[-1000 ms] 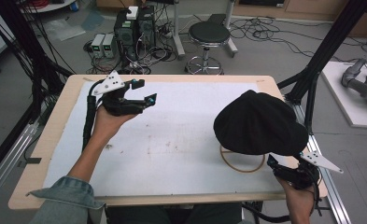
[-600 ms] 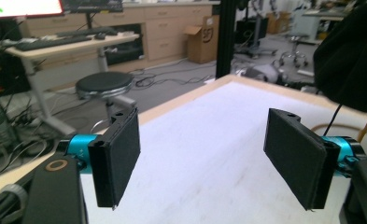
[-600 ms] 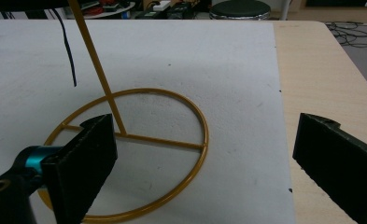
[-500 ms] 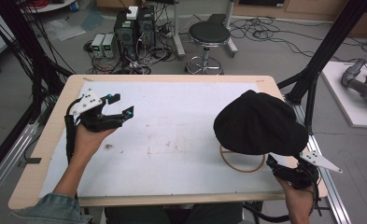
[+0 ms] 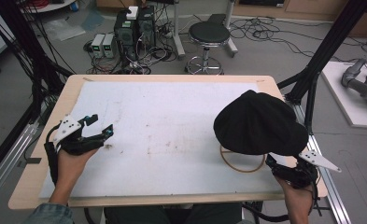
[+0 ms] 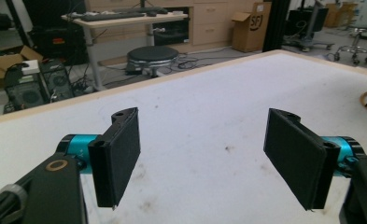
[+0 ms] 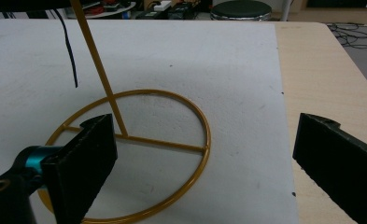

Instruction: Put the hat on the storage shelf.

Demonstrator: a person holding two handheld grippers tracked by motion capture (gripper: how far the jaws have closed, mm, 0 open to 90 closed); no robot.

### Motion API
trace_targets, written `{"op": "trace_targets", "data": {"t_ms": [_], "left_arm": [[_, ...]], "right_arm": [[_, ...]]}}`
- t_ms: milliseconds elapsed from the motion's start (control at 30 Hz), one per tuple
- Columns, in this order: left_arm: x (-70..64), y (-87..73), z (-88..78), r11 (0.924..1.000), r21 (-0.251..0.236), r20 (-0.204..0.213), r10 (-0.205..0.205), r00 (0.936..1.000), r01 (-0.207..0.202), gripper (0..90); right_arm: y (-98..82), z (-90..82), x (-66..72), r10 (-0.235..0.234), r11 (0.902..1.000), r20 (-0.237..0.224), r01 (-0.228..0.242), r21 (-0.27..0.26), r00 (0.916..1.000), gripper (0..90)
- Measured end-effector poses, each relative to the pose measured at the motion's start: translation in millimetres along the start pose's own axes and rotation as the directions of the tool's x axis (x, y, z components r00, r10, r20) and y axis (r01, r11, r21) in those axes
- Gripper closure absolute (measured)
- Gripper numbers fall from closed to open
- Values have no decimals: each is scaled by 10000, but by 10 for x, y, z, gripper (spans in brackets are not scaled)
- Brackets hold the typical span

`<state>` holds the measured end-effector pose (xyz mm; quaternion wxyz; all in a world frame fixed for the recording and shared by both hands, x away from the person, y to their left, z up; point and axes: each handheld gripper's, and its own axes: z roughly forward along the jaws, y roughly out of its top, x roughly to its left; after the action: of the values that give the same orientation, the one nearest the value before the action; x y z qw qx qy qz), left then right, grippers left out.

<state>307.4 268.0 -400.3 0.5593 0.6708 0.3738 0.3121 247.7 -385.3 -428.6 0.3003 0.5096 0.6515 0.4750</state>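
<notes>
Both pairs of fingers stand apart with nothing between them. The right gripper (image 5: 284,169) waits near the table's (image 5: 45,186) front right corner, its fingers (image 7: 85,163) straddling air just short of the gold wire ring base (image 7: 139,154) of a hat stand. The left gripper (image 5: 99,128) sits low by the left edge, its fingers (image 6: 118,156) spread over bare white mat (image 5: 172,130) (nothing within reach there).

Above the ring, a thin gold stem (image 7: 99,74) rises at a slant and carries a black cap (image 5: 258,123), which sits over the table's right side and overhangs most of the base. A black strap (image 7: 71,51) dangles from it.

The cap looks soft and light, cloth that will fold under a pinch, so a grip at the brim edge or a gathered bit of crown should lift it without strain. The stand is likely stiff but light and tippy; the thin, smooth wire may slip, so the stem low down or the ring's rim seems the safest hold to steady it.
</notes>
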Motion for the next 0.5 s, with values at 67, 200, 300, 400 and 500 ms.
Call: {"op": "trace_targets", "data": {"t_ms": [67, 200, 300, 400, 500], "left_arm": [[9, -62, -23, 9999, -12, -97, -140, 9999, 140, 274], [50, -123, -51, 9997, 66, -250, -225, 9994, 226, 274], [69, -126, -59, 9997, 28, -304, -240, 9992, 241, 274], [64, -129, -54, 9998, 44, -318, -189, 9993, 190, 273], [72, -129, -56, 9998, 56, -330, -191, 9993, 193, 274]], "right_arm": [[-2, 4, 0, 10, 10000, 1, -10, 19, 10000, 59], [3, 9, 3, -57, 10000, 6, 57, 17, 10000, 59], [3, 15, 3, -86, 10000, -1, 86, -6, 10000, 59], [4, 12, 4, -72, 10000, -1, 72, -12, 10000, 58], [3, 12, 4, -83, 10000, 7, 83, -15, 10000, 59]]}}
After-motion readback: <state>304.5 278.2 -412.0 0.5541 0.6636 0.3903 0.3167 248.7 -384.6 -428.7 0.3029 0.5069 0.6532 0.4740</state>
